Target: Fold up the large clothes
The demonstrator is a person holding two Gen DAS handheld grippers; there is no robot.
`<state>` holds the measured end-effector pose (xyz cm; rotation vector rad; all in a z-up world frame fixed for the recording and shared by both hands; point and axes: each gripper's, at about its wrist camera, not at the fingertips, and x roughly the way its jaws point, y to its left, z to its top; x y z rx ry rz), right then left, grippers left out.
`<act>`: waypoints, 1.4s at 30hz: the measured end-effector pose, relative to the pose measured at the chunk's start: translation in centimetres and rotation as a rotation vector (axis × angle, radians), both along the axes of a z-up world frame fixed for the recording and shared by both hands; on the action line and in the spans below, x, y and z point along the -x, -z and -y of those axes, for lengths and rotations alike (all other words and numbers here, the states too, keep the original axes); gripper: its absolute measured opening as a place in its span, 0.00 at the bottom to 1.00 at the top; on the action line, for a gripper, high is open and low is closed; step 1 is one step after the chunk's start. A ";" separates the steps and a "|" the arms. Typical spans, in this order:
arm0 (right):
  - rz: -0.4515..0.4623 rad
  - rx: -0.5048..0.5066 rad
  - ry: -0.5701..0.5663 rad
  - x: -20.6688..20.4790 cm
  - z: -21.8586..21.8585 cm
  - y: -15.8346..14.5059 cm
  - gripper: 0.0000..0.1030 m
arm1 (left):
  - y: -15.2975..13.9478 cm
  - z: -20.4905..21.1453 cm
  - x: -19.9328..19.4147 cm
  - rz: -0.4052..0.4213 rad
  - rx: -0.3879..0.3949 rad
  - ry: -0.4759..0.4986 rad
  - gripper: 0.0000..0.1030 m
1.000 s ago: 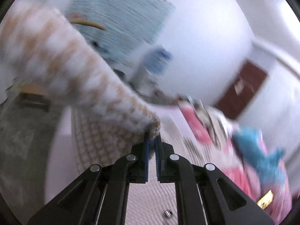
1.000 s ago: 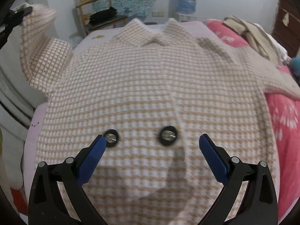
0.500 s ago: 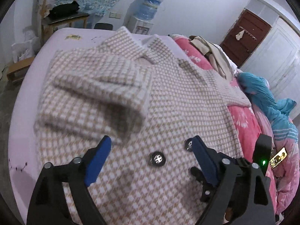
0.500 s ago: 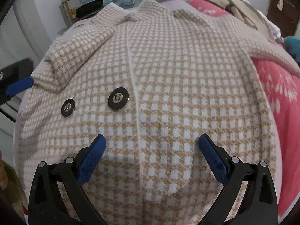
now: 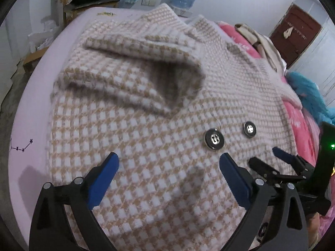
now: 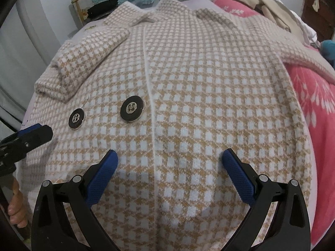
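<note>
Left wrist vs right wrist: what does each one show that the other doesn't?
Left wrist only: the open cuff end of the folded sleeve, star marks on the sheet, white wardrobe doors.
Right wrist only: the coat front's white centre seam, the other sleeve spread over the pink blanket.
Both: two buttons, both grippers open over the coat, left gripper, right gripper.

A pale lilac bed (image 5: 37, 96) fills both frames, bearing a tan-and-white checked coat (image 6: 209, 96) spread flat at centre, one sleeve (image 5: 129, 77) folded across it; a pink floral quilt (image 6: 314, 104) lies at right.
</note>
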<state>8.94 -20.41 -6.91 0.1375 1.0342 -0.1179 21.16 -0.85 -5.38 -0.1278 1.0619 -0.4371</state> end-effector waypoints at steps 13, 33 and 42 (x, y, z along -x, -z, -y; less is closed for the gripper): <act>0.005 0.010 -0.027 -0.6 0.1 0.5 0.93 | 0.0 -1.4 -0.4 -0.028 0.091 0.014 0.95; 0.136 -0.156 -0.269 -6.7 -0.3 -9.1 0.93 | -2.2 -2.9 -1.9 0.204 -0.124 -0.056 0.95; 0.138 -0.112 -0.516 -15.8 -10.1 -8.6 0.81 | 0.1 -4.4 -4.2 0.142 -0.160 -0.131 0.95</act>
